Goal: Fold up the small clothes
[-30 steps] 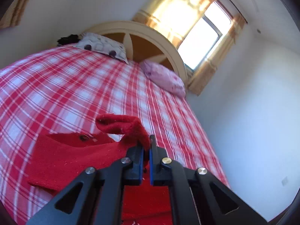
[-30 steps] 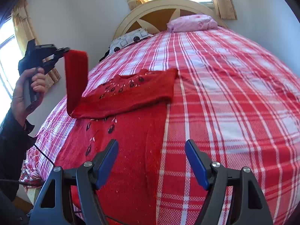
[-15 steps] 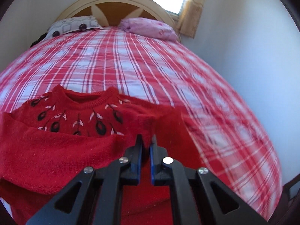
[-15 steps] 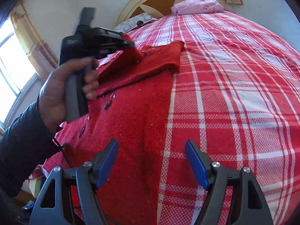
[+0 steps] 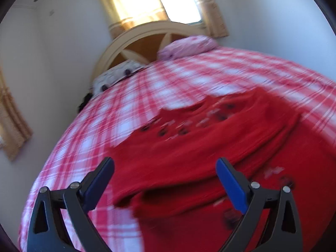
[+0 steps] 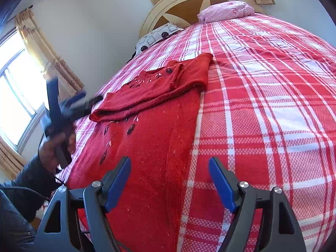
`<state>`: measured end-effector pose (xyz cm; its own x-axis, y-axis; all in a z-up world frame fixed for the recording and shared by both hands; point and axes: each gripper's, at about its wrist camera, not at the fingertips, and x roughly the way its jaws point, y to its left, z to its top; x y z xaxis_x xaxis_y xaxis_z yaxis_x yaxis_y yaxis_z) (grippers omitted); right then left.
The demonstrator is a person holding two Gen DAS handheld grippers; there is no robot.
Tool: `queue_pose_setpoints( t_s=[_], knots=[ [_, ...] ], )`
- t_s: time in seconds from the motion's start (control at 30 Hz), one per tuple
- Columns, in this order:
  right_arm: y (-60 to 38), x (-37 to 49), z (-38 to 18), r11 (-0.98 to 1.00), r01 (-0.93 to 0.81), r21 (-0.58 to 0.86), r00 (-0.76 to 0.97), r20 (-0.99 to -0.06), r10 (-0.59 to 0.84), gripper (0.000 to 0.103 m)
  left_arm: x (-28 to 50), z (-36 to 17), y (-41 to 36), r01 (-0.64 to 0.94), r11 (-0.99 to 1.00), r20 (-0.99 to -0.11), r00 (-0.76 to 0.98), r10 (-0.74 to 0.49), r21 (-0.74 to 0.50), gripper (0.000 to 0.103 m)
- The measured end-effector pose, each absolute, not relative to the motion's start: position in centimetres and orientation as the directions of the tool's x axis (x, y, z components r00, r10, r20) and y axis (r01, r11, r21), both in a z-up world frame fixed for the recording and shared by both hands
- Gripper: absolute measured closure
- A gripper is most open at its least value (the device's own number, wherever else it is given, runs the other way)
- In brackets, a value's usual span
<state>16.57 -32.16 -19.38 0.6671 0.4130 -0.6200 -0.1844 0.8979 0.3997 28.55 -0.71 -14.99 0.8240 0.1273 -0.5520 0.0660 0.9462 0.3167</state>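
A red knitted sweater (image 6: 151,113) with dark leaf motifs lies on the checked bed, both sleeves folded across its chest. It also shows, blurred, in the left wrist view (image 5: 199,147). My left gripper (image 5: 164,180) is open and empty, just above the sweater's left edge; in the right wrist view it (image 6: 88,103) is a blur at the folded sleeve's end. My right gripper (image 6: 169,180) is open and empty, above the sweater's lower right edge.
The red and white checked bedspread (image 6: 262,96) covers the bed. A pink pillow (image 6: 226,11) and a patterned pillow (image 6: 157,36) lie at the cream headboard (image 6: 168,6). Curtained windows (image 6: 19,96) are on the left and behind the headboard.
My left gripper carried the sleeve across the sweater's chest, laid it down, let go and opened, then drew back to the left. My right gripper stayed open and barely moved.
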Motion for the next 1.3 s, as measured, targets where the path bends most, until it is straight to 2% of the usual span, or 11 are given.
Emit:
queue_pose_setpoints(
  t_s=[0.13, 0.27, 0.37, 0.53, 0.63, 0.73, 0.8, 0.9, 1.03, 1.17, 1.3],
  knots=[
    [-31.2, 17.6, -18.1, 0.915, -0.161, 0.371, 0.693, -0.618, 0.372, 0.026, 30.4, -17.8, 3.3, -0.013, 0.958, -0.638, 0.743, 0.202, 0.287, 0.003],
    [-29.2, 18.9, -16.7, 0.922, -0.157, 0.355, 0.705, -0.613, 0.356, 0.026, 31.1, -19.6, 4.3, -0.055, 0.954, -0.668, 0.702, 0.247, 0.296, 0.0],
    [-27.6, 19.8, -15.8, 0.94, -0.157, 0.303, 0.701, -0.636, 0.322, 0.026, 31.7, -19.7, 7.5, -0.136, 0.981, -0.731, 0.655, 0.192, 0.136, 0.0],
    [-26.1, 22.1, -15.2, 0.958, -0.171, 0.229, 0.67, -0.687, 0.283, 0.026, 32.0, -20.2, 10.7, -0.221, 0.974, -0.754, 0.647, 0.112, -0.044, 0.0],
    [-25.9, 23.5, -15.6, 0.964, -0.146, 0.223, 0.648, -0.715, 0.264, 0.026, 32.7, -20.3, 8.8, -0.16, 0.987, -0.754, 0.649, 0.105, 0.0, 0.0],
    [-25.6, 25.5, -16.1, 0.959, -0.138, 0.248, 0.596, -0.752, 0.28, 0.026, 34.1, -20.2, 8.2, -0.179, 0.981, -0.736, 0.654, 0.175, 0.075, 0.0],
    [-25.8, 26.8, -16.1, 0.96, -0.131, 0.248, 0.578, -0.768, 0.277, 0.026, 34.6, -20.2, 10.4, -0.273, 0.961, -0.737, 0.64, 0.215, 0.044, 0.0],
    [-26.6, 28.3, -15.5, 0.961, -0.121, 0.249, 0.572, -0.773, 0.272, 0.027, 34.3, -21.4, 12.9, -0.317, 0.941, -0.772, 0.625, 0.116, -0.116, 0.0],
    [-28.1, 31.0, -15.5, 0.958, -0.056, 0.281, 0.577, -0.774, 0.261, 0.027, 34.1, -21.0, 11.3, -0.3, 0.954, -0.756, 0.631, 0.176, -0.028, 0.0],
    [-28.2, 34.6, -16.8, 0.954, -0.016, 0.299, 0.562, -0.787, 0.256, 0.038, 34.3, -21.0, 10.0, -0.271, 0.961, -0.748, 0.626, 0.221, 0.057, 0.0],
    [-27.5, 37.4, -18.5, 0.936, 0.0, 0.351, 0.526, -0.797, 0.298, 0.043, 34.5, -21.1, 10.4, -0.272, 0.962, -0.757, 0.625, 0.191, 0.018, 0.0]
  ],
)
